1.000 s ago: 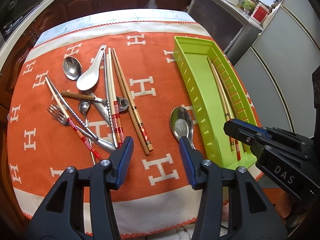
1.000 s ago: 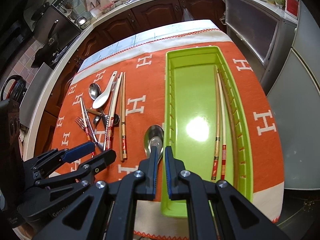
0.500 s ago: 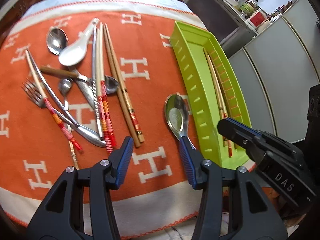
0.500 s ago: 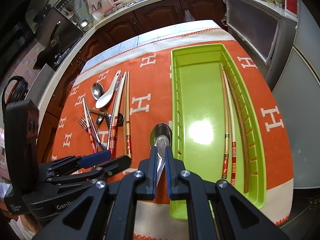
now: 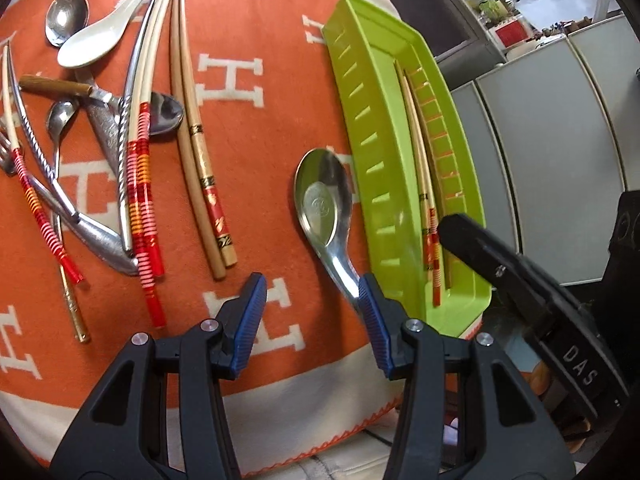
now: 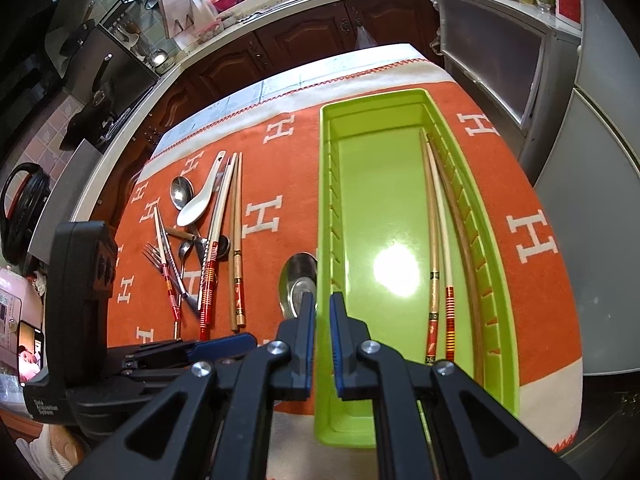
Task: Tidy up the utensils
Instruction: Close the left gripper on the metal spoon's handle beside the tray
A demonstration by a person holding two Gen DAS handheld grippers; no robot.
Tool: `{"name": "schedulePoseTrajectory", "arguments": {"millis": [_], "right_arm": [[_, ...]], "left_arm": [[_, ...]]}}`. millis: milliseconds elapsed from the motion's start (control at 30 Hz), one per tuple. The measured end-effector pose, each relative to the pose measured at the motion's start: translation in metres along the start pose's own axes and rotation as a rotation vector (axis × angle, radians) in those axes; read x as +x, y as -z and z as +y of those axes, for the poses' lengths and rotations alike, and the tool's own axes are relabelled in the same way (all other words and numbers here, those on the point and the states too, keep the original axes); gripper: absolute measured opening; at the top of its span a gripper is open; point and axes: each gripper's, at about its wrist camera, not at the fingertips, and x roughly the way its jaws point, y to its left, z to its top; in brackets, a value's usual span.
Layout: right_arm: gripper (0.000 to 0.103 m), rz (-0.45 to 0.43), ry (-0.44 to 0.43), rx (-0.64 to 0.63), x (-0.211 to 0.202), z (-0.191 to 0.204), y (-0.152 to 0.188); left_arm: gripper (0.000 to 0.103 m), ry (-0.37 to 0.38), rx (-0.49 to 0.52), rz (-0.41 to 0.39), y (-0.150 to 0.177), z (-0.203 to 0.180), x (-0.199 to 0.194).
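A large metal spoon (image 5: 324, 204) lies on the orange cloth (image 5: 260, 128), right beside the left wall of the green tray (image 5: 360, 128). My left gripper (image 5: 312, 312) hangs open low over the cloth, and the spoon's handle end runs up against the inner side of its right finger (image 5: 370, 312). My right gripper (image 6: 322, 304) is shut with nothing in it, hovering over the near left wall of the tray (image 6: 384, 208). From there the spoon's bowl (image 6: 298, 284) shows just left of its fingers. Three chopsticks (image 6: 434, 240) lie along the tray's right side.
A heap of utensils (image 5: 120, 120) covers the cloth's left part: a white ceramic spoon (image 5: 96, 40), small metal spoons, a fork, striped chopsticks. A wooden chopstick pair (image 5: 196, 140) lies right of the heap. The table's near edge is just below the grippers.
My left gripper has sunk toward the cloth and tipped downward, so the spoon's handle now reaches its right finger. The right gripper has stayed about where it was, still shut.
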Motion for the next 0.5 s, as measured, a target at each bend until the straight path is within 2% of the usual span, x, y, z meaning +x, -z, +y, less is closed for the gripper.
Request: {"name": "schedulePoseTrajectory", "arguments": {"millis": [233, 267, 333, 500], "right_arm": [[0.007, -0.005, -0.006, 0.010, -0.001, -0.005, 0.001], [0.007, -0.007, -0.008, 0.012, -0.001, -0.006, 0.001], [0.007, -0.008, -0.011, 0.016, -0.001, -0.007, 0.001], [0.007, -0.015, -0.024, 0.026, -0.003, -0.011, 0.001]], "left_arm": [[0.043, 0.011, 0.009, 0.002, -0.005, -0.011, 0.010], [0.041, 0.013, 0.012, 0.002, -0.006, -0.013, 0.012], [0.026, 0.031, 0.006, 0.026, -0.004, -0.013, 0.015], [0.012, 0.027, -0.017, 0.024, -0.004, -0.013, 0.021]]}}
